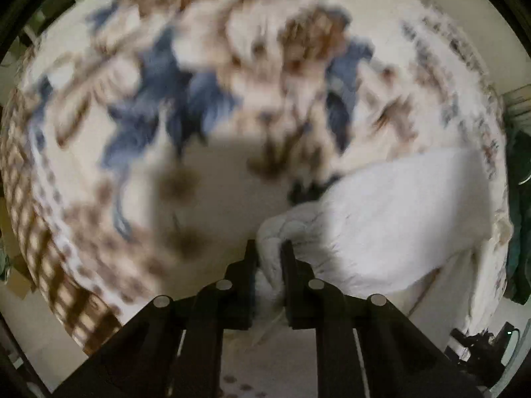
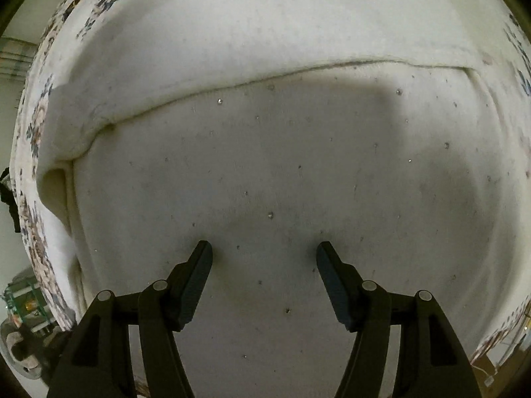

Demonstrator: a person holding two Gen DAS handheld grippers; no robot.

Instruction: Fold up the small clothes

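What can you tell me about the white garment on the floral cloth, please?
The white garment is soft, thick-looking knit dotted with tiny beads, lying flat with one folded layer edge across it. The left gripper pinches a bunched corner in its jaws; the right gripper stands open over its middle. It rests on the floral cloth.

No text, label, brand or number can be read in either view — the floral bedspread (image 1: 166,106) carries only a blurred pattern of blue and brown, and the white garment (image 2: 282,172) shows small dark specks and studs (no print, no tag).
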